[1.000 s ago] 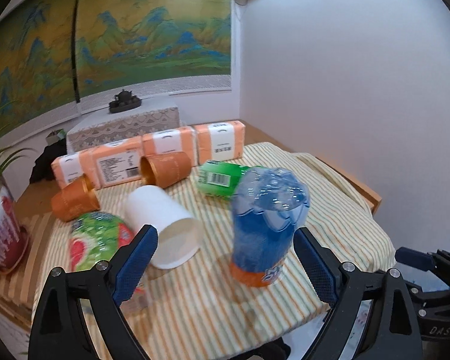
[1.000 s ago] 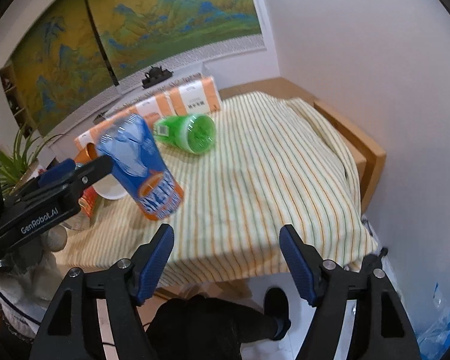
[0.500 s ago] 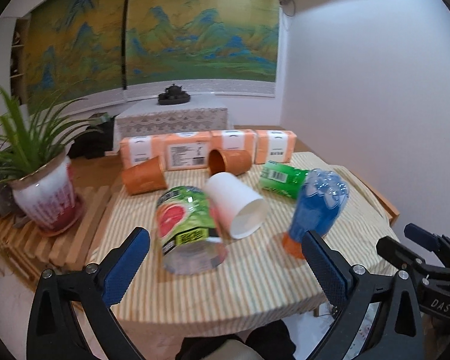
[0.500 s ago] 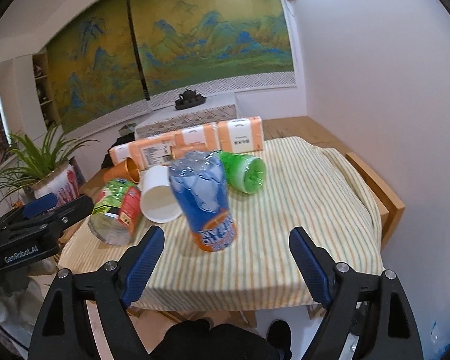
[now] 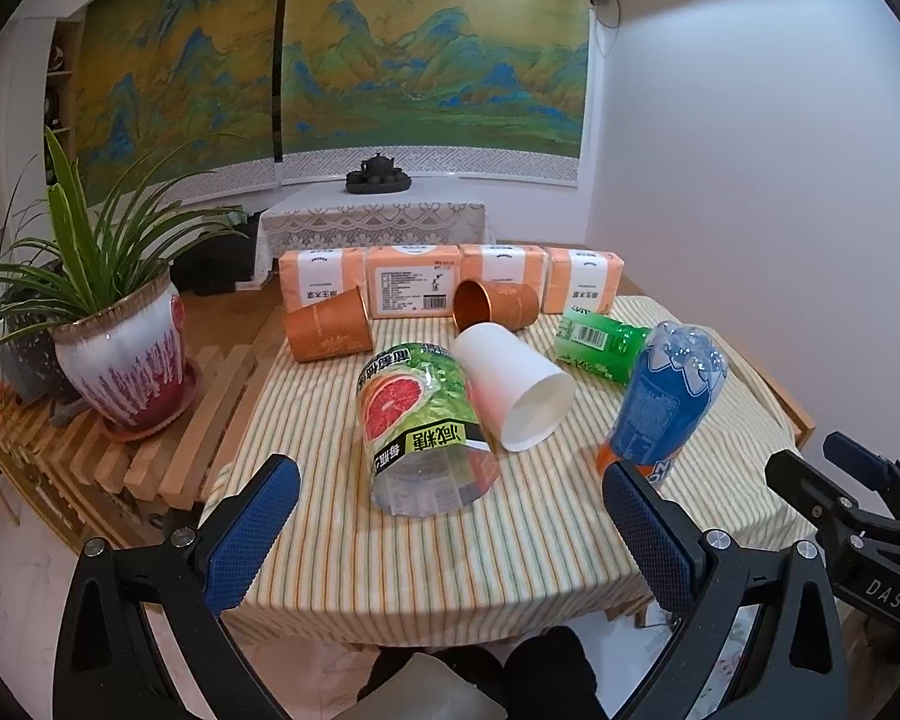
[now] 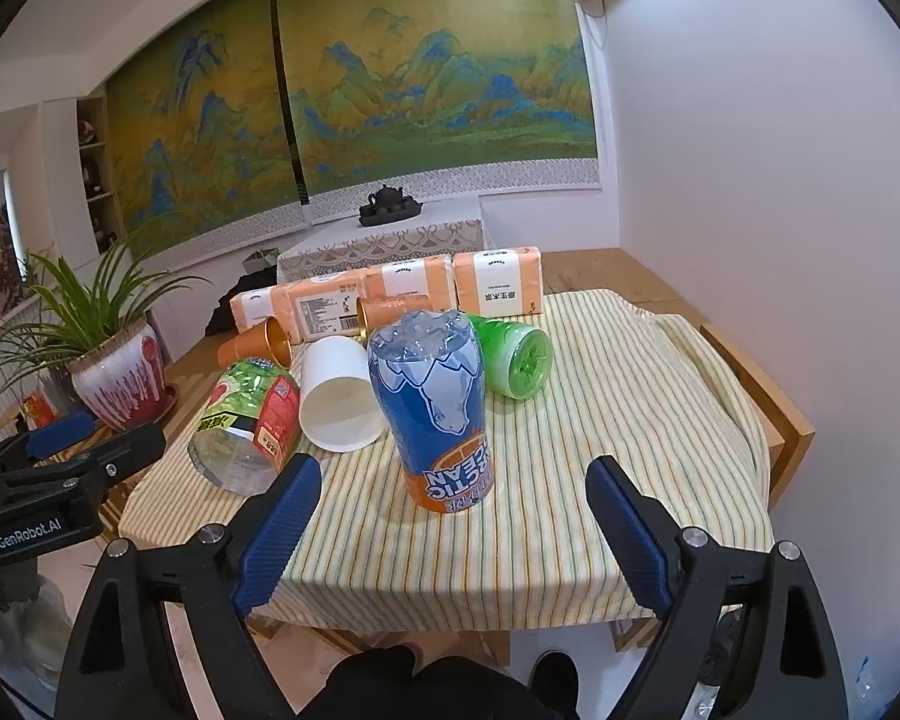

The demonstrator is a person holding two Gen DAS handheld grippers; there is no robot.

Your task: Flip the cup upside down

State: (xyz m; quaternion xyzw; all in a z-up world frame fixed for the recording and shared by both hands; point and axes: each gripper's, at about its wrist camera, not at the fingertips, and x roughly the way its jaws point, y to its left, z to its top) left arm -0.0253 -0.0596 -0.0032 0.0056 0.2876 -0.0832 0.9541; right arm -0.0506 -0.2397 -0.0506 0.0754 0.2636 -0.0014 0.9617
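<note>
A blue and orange plastic cup (image 6: 432, 408) stands mouth down on the striped tablecloth (image 6: 600, 420), its label upside down; the left wrist view has the same blue cup (image 5: 666, 402) at the right. My right gripper (image 6: 453, 471) is open and empty, held back just before this cup. My left gripper (image 5: 450, 480) is also open and empty, in front of a clear grapefruit-label cup (image 5: 420, 420) lying on its side. A white paper cup (image 5: 510, 384), a green cup (image 5: 600, 342) and two orange cups (image 5: 330, 330) (image 5: 498, 306) lie on their sides too.
Orange tissue packs (image 5: 450, 282) line the table's far edge. A potted plant (image 5: 120, 360) stands on a slatted wooden bench (image 5: 168, 438) to the left. A white wall (image 6: 780, 180) is close on the right. The person's dark-clothed knees (image 6: 402, 690) show below the near table edge.
Both grippers have drawn back from the table and now view it from farther off. The blue cup, tilted and blurred between the left fingers a second ago, now stands alone, mouth down.
</note>
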